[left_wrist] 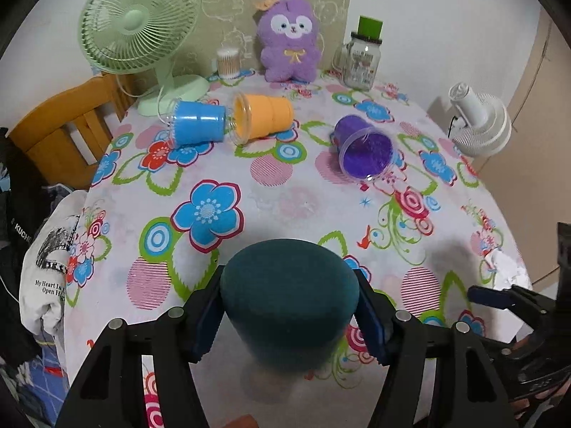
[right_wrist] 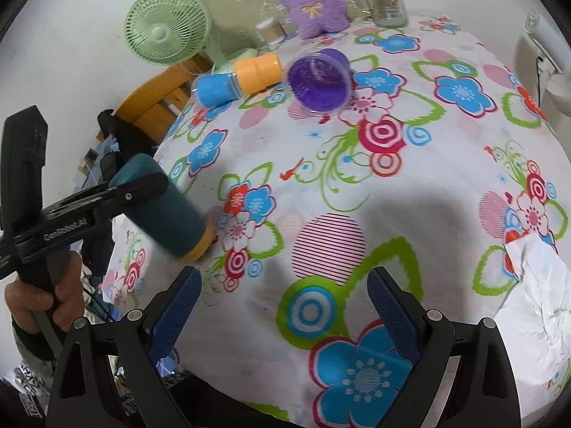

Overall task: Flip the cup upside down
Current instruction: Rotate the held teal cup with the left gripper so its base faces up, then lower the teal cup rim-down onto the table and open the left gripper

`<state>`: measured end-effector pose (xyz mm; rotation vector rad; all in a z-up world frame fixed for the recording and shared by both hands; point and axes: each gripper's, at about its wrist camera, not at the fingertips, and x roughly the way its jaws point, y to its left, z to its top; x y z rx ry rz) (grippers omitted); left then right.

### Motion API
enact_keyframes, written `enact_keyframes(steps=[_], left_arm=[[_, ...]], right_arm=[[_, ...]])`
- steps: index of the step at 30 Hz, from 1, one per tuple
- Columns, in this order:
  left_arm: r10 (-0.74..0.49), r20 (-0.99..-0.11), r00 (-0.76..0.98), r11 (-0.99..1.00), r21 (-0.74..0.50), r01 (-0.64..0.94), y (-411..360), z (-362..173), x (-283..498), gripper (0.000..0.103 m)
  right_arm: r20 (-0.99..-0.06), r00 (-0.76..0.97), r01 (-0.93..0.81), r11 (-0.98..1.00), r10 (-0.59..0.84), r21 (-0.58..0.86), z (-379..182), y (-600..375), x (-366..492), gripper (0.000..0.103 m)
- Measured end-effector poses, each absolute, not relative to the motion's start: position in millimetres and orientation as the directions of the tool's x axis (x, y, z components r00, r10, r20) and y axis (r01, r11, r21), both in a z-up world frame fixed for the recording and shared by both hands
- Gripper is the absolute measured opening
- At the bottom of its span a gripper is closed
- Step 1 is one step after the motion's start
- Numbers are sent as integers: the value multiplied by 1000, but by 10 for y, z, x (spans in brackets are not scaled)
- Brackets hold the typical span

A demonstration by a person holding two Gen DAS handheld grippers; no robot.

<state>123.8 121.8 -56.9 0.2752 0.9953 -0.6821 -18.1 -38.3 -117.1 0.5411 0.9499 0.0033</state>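
Note:
My left gripper (left_wrist: pixel 289 285) is shut on a dark teal cup (left_wrist: pixel 289 296), its closed base facing the camera. In the right wrist view the teal cup (right_wrist: pixel 167 210) hangs tilted in the left gripper (right_wrist: pixel 142 192) over the table's left edge, its rim low near the cloth. A purple cup (left_wrist: pixel 364 148) lies on its side mid-table, mouth toward me; it also shows in the right wrist view (right_wrist: pixel 319 80). A blue cup (left_wrist: pixel 198 123) and an orange cup (left_wrist: pixel 262 117) lie on their sides, touching. My right gripper (right_wrist: pixel 283 306) is open and empty above the cloth.
A flowered tablecloth (left_wrist: pixel 285 196) covers the table. At the back stand a green fan (left_wrist: pixel 139 21), a purple plush toy (left_wrist: pixel 289 41), a glass jar (left_wrist: pixel 362 59) and a cotton swab tub (left_wrist: pixel 228 62). A wooden chair (left_wrist: pixel 71 121) is left, a white fan (left_wrist: pixel 478 121) right.

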Motion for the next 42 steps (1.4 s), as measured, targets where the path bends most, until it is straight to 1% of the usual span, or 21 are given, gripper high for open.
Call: enact_keyframes(steps=[11,18,30,34,38,42], left_arm=[[-437,-785,440,792,-103,602,1482,-310,1073,67],[-435,-747,503,803,-69,592,1520,-213,896,67],[-471,-695,544,811,-97,577,1468,-177,690,67],[-478,-697,534,810,-116,574,1459,-230,669,67],[-471,-686,555,819,-105,564,1451,-225,646,67],[-487,-674,555,820,-134,557,1486,-230,621,67]], right_arm=[[-763,599,154,901,242,406,-991,-126,-63,96],[-756,608,117,914,243,388,-903,12,-47,96],[-760,618,145,921,201,362,-898,-30,-152,96],[-761,617,151,920,198,362,-912,-44,-171,96],[-764,617,156,921,192,357,-924,-44,-168,96],[-766,614,152,924,189,350,-937,-38,-164,96]])
